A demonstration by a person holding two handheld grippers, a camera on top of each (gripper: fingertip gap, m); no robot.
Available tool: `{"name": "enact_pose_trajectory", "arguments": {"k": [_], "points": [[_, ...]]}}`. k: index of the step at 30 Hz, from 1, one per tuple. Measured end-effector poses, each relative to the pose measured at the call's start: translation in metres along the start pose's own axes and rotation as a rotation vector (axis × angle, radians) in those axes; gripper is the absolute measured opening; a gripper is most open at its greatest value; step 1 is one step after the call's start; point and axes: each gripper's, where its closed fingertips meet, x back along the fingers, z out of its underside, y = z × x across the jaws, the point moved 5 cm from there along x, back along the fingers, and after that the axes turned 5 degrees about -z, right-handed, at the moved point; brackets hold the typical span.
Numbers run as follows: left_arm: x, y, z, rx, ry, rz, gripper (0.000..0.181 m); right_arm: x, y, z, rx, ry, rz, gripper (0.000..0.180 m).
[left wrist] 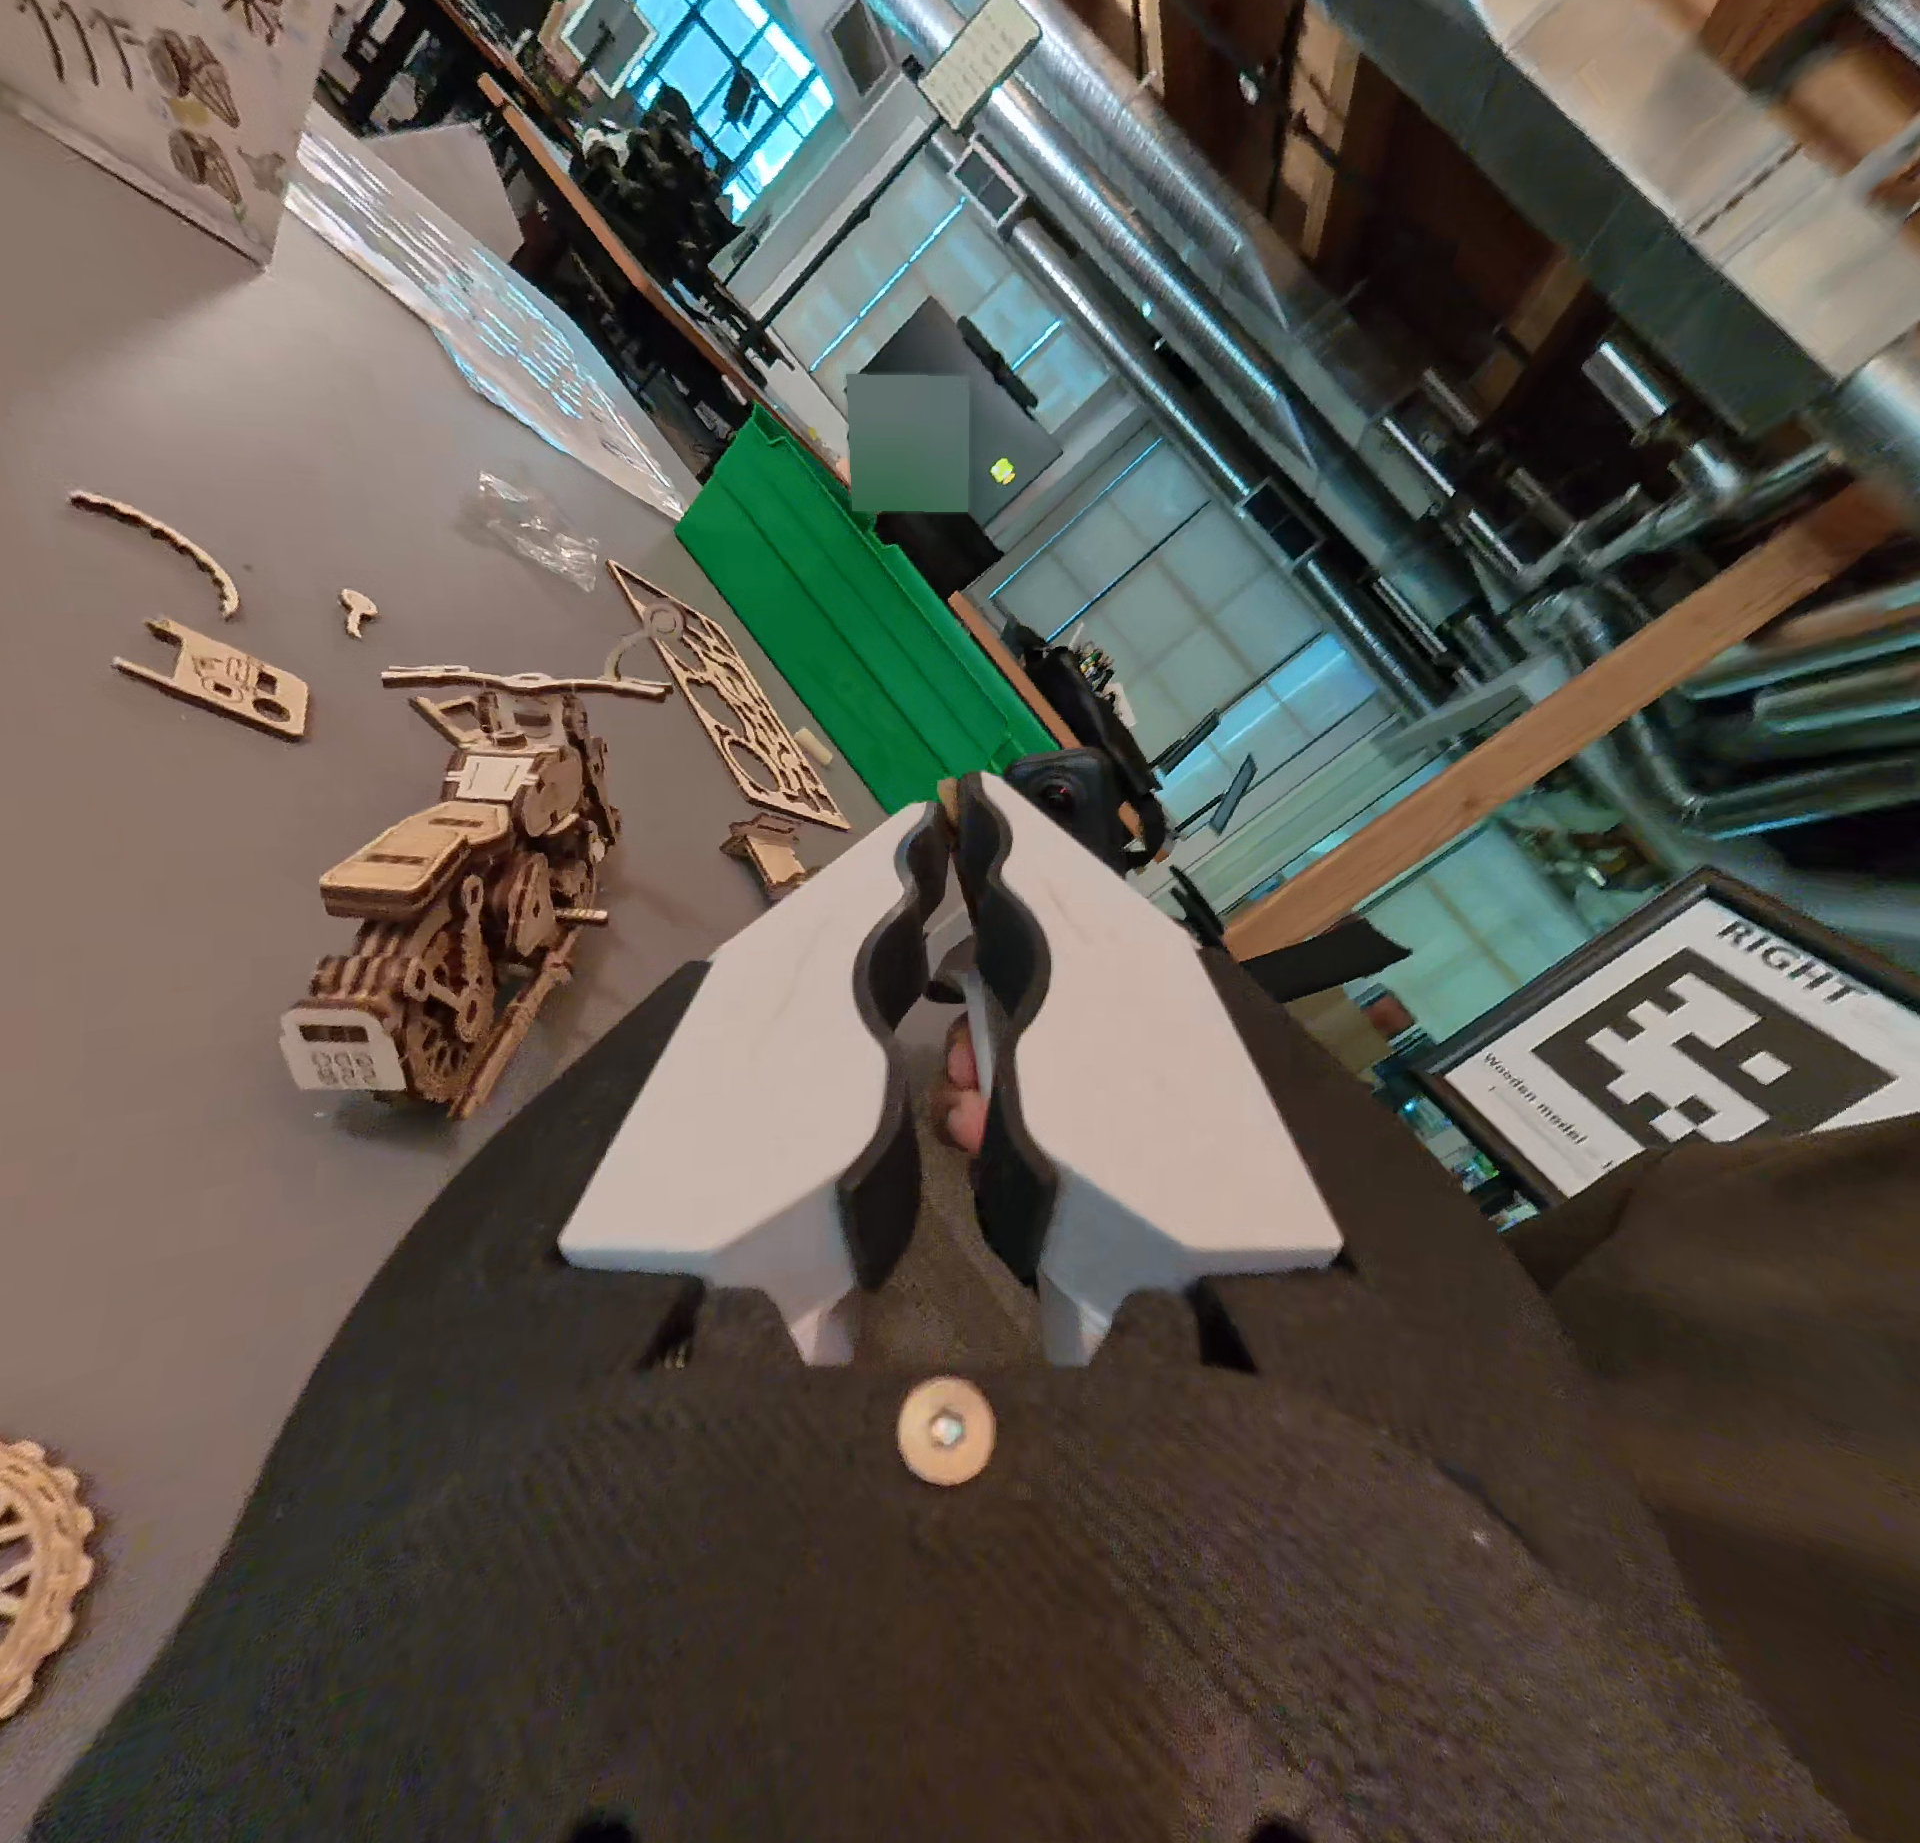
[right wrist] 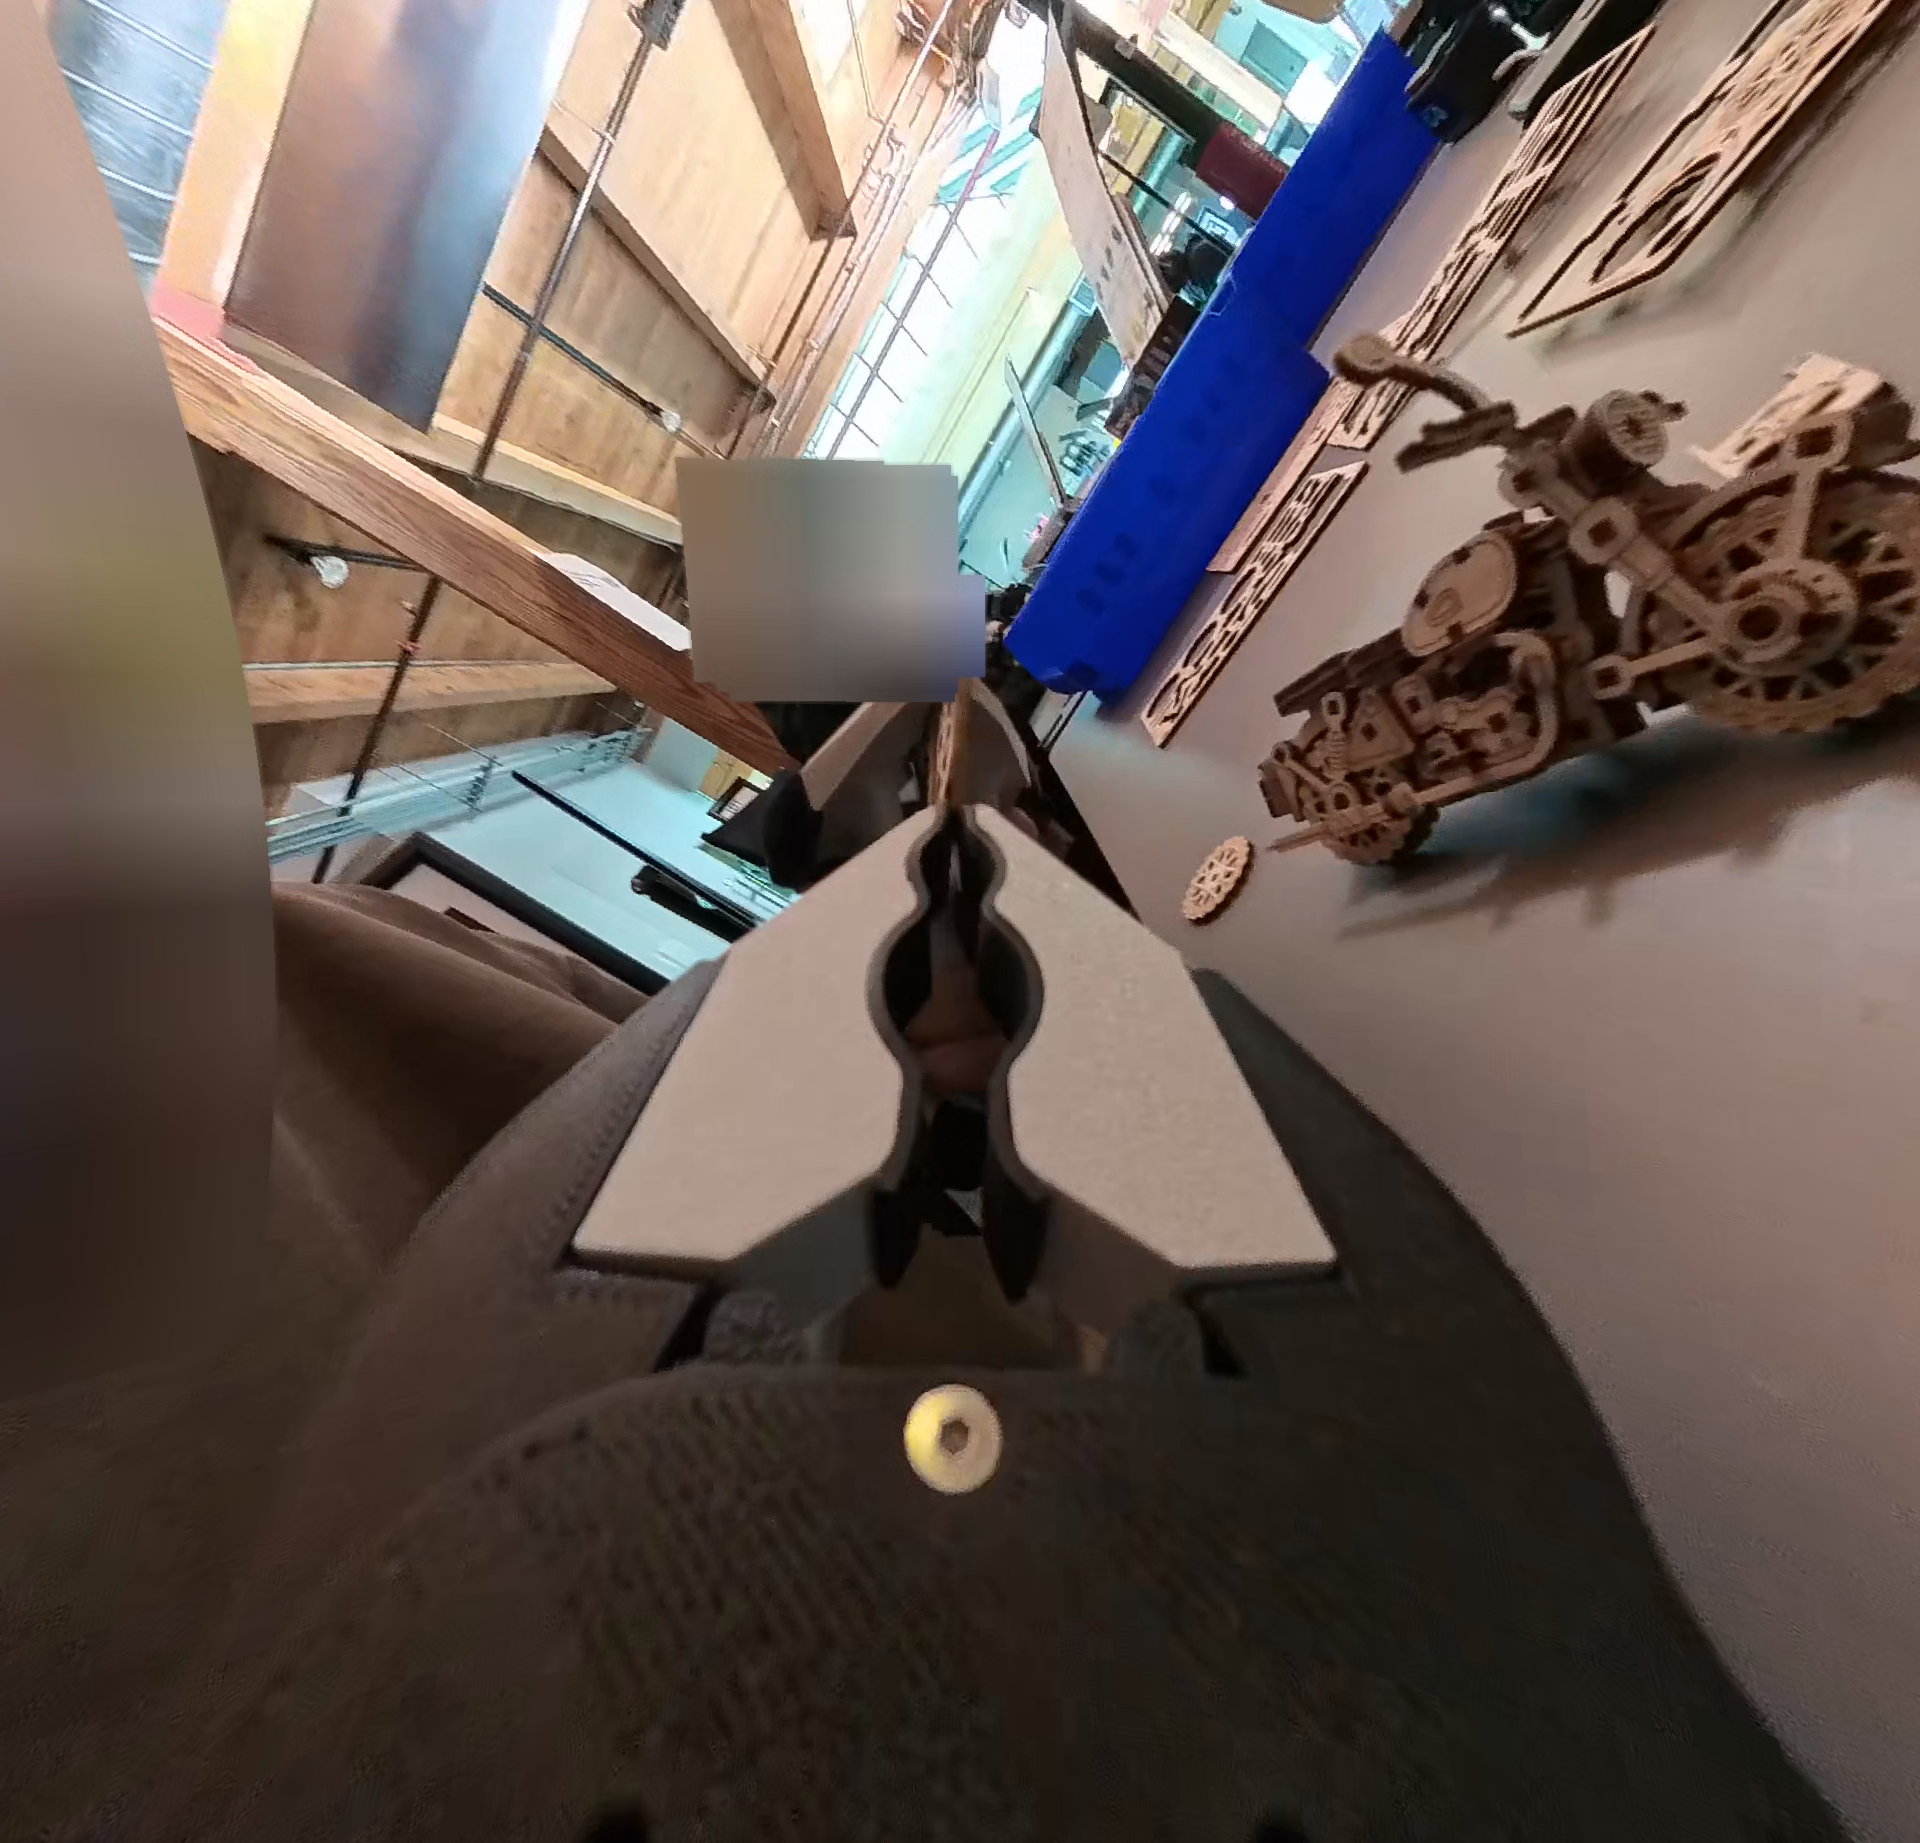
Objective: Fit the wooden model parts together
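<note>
Grey tabletop (left wrist: 156, 962) with wooden motorcycle model (left wrist: 468, 889) parked near its far edge, clear of left gripper (left wrist: 951, 806) and right gripper (right wrist: 958, 827), each clenched on thin wooden part (right wrist: 961, 744), raised for joining.

Workshop surroundings around the grey worktop (left wrist: 208, 443)

A green plastic bin (left wrist: 831, 630) stands at the worktop's far edge, with a crumpled clear plastic bag (left wrist: 535, 536) lying near it. In the right wrist view a blue bin (right wrist: 1195, 505) lines the edge. Silver ventilation ducts (left wrist: 1122, 183) and wooden beams (right wrist: 468, 536) run overhead; windows (left wrist: 717, 58) glow behind.
</note>
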Motion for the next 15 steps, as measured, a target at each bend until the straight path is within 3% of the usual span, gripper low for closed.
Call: {"name": "enact_pose_trajectory", "arguments": {"k": [15], "points": [[0.0024, -0.0004, -0.0019, 0.068, -0.047, 0.027, 0.003, -0.0037, 0.0015, 0.0007, -0.079, -0.085, -0.098, 0.001]]}}
